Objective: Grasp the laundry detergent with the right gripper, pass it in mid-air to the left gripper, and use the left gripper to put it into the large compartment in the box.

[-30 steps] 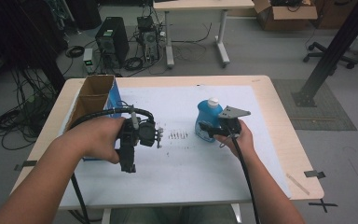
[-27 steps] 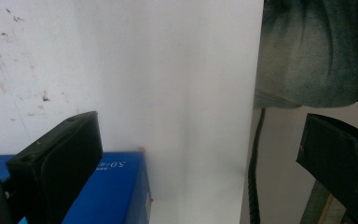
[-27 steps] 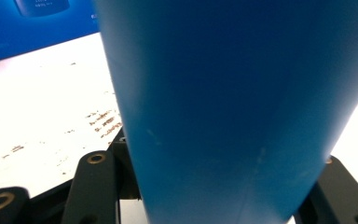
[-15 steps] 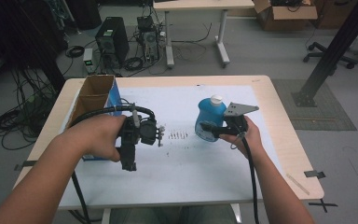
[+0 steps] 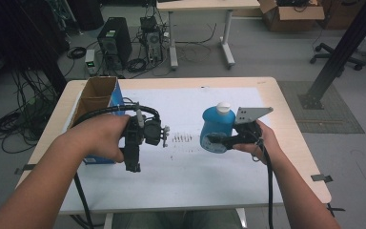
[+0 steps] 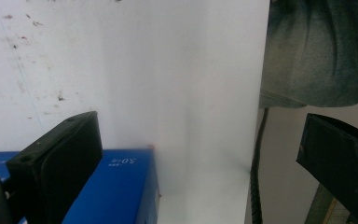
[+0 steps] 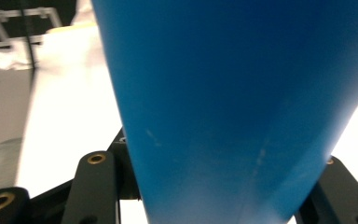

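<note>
High view. A desk (image 5: 295, 143) covered by a white sheet (image 5: 186, 176) is seen from above. A blue bottle (image 5: 215, 129) with a white cap (image 5: 223, 108) is held at about 3 o'clock from the sheet's centre, tilted, and is gripped from its 3 o'clock side by the right gripper (image 5: 219, 141), which is carried in the right hand (image 5: 257, 140). Whether the bottle's base touches the sheet cannot be told. The left gripper (image 5: 133, 162) is held in the left hand (image 5: 102, 138) at about 9 o'clock from the centre, with its jaws pointed toward 6 o'clock. An open cardboard box (image 5: 93, 98) with a blue side is seen at 10 o'clock, just beside the left hand. A patch of small dark marks (image 5: 181, 139) is printed on the sheet between the two grippers.

Left gripper view. The jaws are seen spread wide apart, with nothing between them. Behind the near jaw a blue box face (image 6: 116, 186) is seen. The white sheet (image 6: 144, 70) fills the middle, and beyond its edge a cable (image 6: 256, 177) and denim cloth (image 6: 317, 51) are visible.

Right gripper view. The blue bottle (image 7: 233, 107) is seen pinched between the two jaws, whose black links with brass pins flank it on both sides.
</note>
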Demonstrator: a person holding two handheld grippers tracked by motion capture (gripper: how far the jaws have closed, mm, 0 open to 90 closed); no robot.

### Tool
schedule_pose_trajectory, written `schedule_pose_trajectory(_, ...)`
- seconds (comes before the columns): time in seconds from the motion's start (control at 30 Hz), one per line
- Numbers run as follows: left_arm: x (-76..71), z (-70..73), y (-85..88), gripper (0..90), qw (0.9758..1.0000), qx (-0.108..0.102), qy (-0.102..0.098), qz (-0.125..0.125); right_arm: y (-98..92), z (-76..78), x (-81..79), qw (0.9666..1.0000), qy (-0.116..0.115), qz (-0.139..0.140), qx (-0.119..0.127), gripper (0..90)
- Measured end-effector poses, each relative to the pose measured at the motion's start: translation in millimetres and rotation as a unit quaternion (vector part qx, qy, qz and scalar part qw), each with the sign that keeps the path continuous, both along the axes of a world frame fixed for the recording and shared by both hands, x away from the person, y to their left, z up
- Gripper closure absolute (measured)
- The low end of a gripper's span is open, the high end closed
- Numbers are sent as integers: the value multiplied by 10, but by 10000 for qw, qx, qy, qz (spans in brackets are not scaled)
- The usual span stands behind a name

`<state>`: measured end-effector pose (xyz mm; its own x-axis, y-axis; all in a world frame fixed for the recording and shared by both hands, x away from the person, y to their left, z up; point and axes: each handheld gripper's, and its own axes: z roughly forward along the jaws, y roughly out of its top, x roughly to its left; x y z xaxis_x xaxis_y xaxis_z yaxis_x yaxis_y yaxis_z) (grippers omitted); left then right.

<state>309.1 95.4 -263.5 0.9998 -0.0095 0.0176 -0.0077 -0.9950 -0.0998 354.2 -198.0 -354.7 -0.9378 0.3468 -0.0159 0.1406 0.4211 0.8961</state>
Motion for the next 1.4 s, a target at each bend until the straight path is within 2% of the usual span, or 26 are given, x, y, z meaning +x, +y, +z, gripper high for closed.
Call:
schedule_pose_trajectory(0.03,4,9,-9,3,10000,13,-18,-27,16,11,-55,9996,1,274,5,451)
schedule_pose_trajectory(0.13,13,19,-18,3,10000,-12,-4,-32,57,13,-142,9987,-56,504,22,450)
schedule_pose_trajectory(0.37,30,42,-69,3,10000,-28,-6,-50,162,-56,-258,9974,-23,717,54,450)
schedule_pose_trajectory(0.43,33,51,-79,2,10000,-67,-22,-46,187,-77,-282,9974,-14,725,-11,450)
schedule_pose_trajectory(0.77,50,81,-131,2,9999,-125,14,-59,302,-192,-335,9967,68,809,42,450)
schedule_pose_trajectory(1.23,32,74,-229,2,9996,-228,-8,-157,608,-290,-413,9956,72,938,28,448)
schedule_pose_trajectory(1.4,23,74,-247,2,9997,-209,2,-160,758,-327,-433,9946,74,1029,-64,447)
